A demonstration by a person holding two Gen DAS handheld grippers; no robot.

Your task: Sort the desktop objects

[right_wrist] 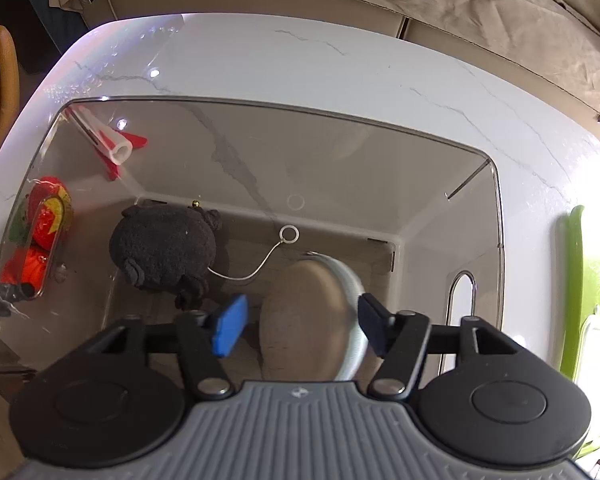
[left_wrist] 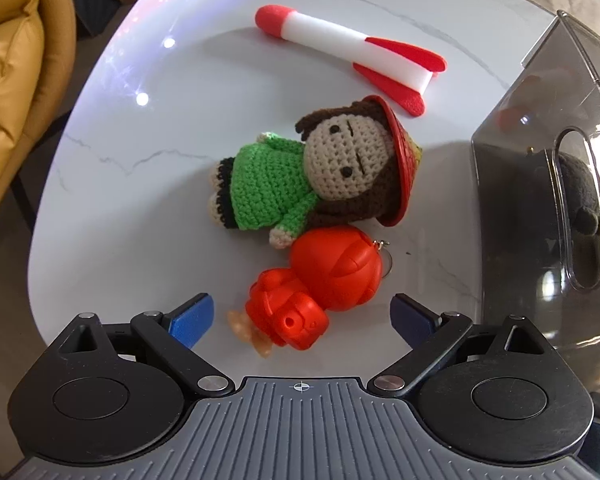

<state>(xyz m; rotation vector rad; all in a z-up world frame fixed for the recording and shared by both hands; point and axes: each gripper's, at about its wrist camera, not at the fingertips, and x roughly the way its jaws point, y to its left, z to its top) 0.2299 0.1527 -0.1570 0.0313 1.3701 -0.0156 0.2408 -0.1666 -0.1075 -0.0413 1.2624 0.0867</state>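
On the white marble table [left_wrist: 112, 184] lie an orange plastic figure with a key ring [left_wrist: 320, 280], a crocheted doll in green with a red hat [left_wrist: 300, 172], and a red-and-white foam rocket [left_wrist: 348, 46]. My left gripper [left_wrist: 302, 316] is open, its blue pads on either side of the orange figure's lower end, not touching it. My right gripper [right_wrist: 300, 324] is open above the clear storage bin [right_wrist: 496, 200]. Below it in the bin a round beige and grey object [right_wrist: 308, 316] shows, blurred. A black plush toy [right_wrist: 164, 248] with a white cord and ring lies in the bin.
The clear bin [left_wrist: 540, 184] stands right of the toys in the left wrist view. A yellow cushioned chair [left_wrist: 12, 80] is at the table's left. A beige covered sofa [right_wrist: 460, 8] lies beyond the table. A green object [right_wrist: 580, 288] stands right of the bin.
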